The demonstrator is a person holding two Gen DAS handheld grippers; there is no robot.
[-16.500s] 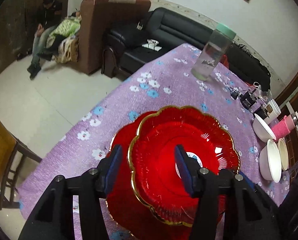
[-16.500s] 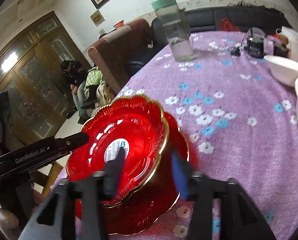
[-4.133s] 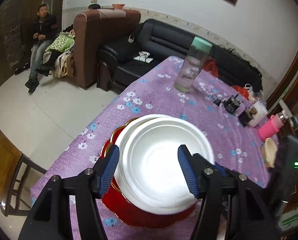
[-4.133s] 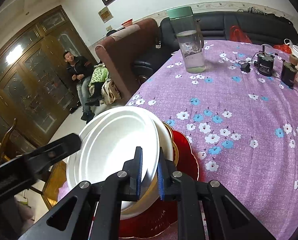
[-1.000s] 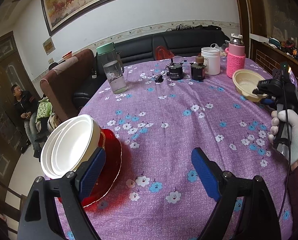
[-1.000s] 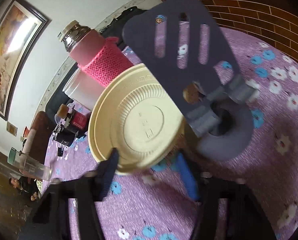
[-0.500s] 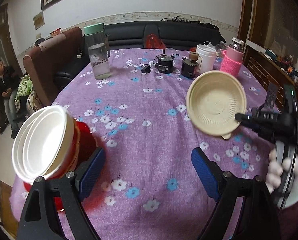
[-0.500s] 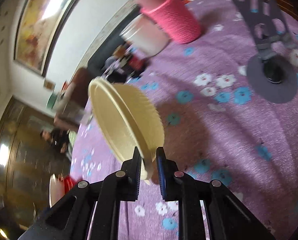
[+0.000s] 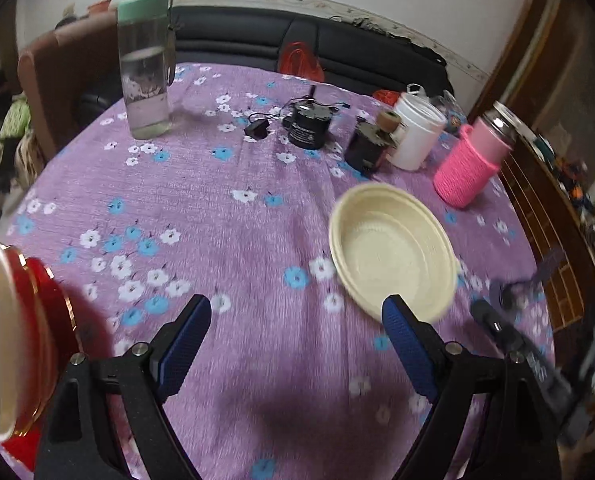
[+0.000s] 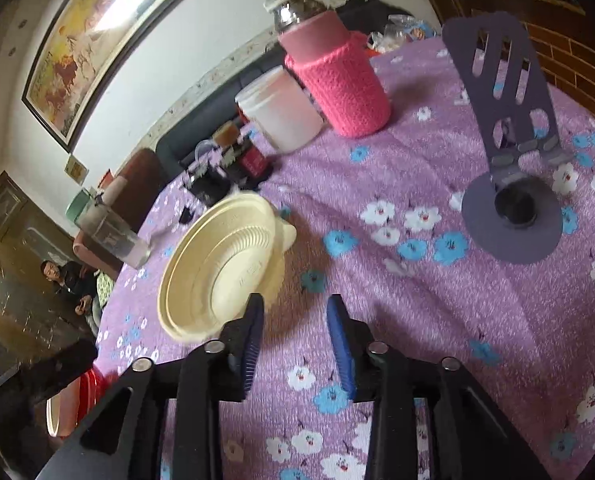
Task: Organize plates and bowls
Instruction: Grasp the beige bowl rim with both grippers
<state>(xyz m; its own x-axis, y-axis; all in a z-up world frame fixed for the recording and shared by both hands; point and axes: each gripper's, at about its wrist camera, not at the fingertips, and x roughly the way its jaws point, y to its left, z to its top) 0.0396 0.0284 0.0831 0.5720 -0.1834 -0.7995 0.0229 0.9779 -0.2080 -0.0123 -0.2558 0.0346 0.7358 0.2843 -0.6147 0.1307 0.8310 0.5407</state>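
The right gripper (image 10: 295,332) stood apart beside the loose cream bowl (image 10: 221,276); the left gripper (image 9: 297,344) was wide apart, empty; the tilted bowl risked tipping

A white wall (image 10: 145,92) fills the upper left of the right wrist view, hung with a dark-framed painting (image 10: 97,36). A black leather sofa (image 9: 309,52) runs across the top of the left wrist view, a brown armchair (image 9: 61,80) at upper left. Dark wooden panelled doors (image 10: 13,236) stand at far left. A brick wall (image 10: 557,52) sits at upper right.
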